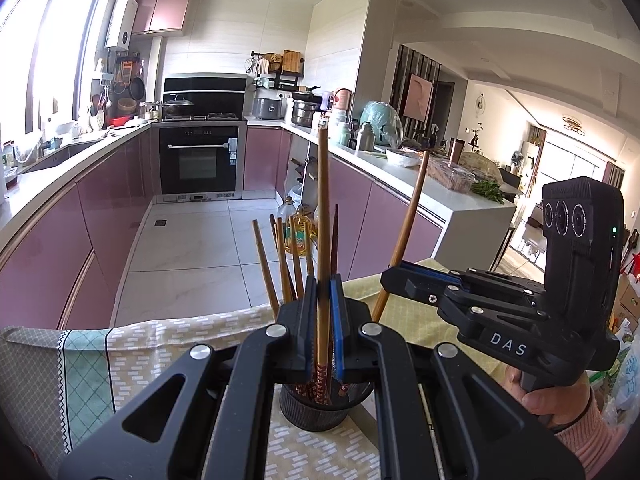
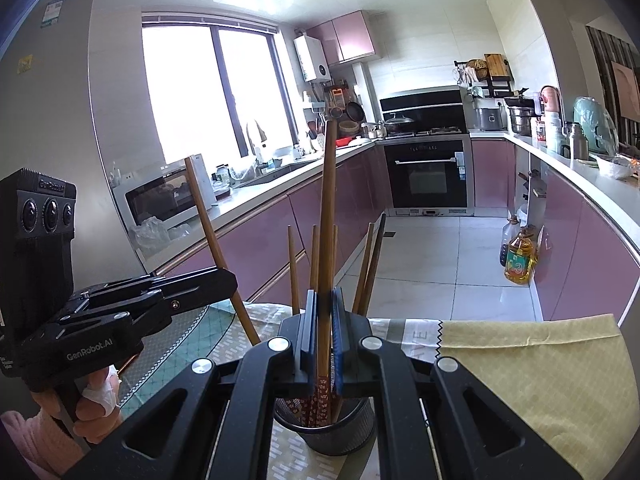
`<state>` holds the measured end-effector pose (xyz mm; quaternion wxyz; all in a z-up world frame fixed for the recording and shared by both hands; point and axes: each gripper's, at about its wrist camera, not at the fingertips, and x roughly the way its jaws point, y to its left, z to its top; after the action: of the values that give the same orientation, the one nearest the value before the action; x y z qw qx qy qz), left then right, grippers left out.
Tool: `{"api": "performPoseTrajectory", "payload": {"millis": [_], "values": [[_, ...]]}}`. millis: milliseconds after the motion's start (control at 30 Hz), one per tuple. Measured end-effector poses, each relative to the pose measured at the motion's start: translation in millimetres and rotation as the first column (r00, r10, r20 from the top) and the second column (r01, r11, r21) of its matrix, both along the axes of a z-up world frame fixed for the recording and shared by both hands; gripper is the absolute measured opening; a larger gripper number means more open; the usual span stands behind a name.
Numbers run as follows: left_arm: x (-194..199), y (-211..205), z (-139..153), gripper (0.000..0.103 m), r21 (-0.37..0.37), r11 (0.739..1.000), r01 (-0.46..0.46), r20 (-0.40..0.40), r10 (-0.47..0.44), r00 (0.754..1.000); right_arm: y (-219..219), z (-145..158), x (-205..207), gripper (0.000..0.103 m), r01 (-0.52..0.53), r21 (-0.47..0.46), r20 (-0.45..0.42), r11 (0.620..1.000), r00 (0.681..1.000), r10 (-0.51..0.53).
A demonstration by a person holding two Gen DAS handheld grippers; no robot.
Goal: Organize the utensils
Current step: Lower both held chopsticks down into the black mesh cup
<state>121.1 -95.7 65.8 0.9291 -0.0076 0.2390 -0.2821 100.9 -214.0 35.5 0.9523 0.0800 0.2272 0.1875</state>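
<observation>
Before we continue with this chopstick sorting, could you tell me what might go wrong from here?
1. Each gripper, left and right, is shut on one chopstick above the mesh holder; lowering both together could make them collide or jam against those already inside.
2. The light-looking holder stands on a tablecloth and might tip if a chopstick pushes sideways.
</observation>
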Motion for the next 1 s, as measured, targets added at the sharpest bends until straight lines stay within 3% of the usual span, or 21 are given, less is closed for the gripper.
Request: {"api": "performPoseTrajectory", "payload": {"millis": [1000], "values": [[17.6,-5.8,-28.1,0.007,0.05,0.999,0.015,-0.078,-0.012,0.997,9.8,-30.4,17.2,0.006,-0.013,-0.045,-0.084,0.999,0.996,0.009]]}}
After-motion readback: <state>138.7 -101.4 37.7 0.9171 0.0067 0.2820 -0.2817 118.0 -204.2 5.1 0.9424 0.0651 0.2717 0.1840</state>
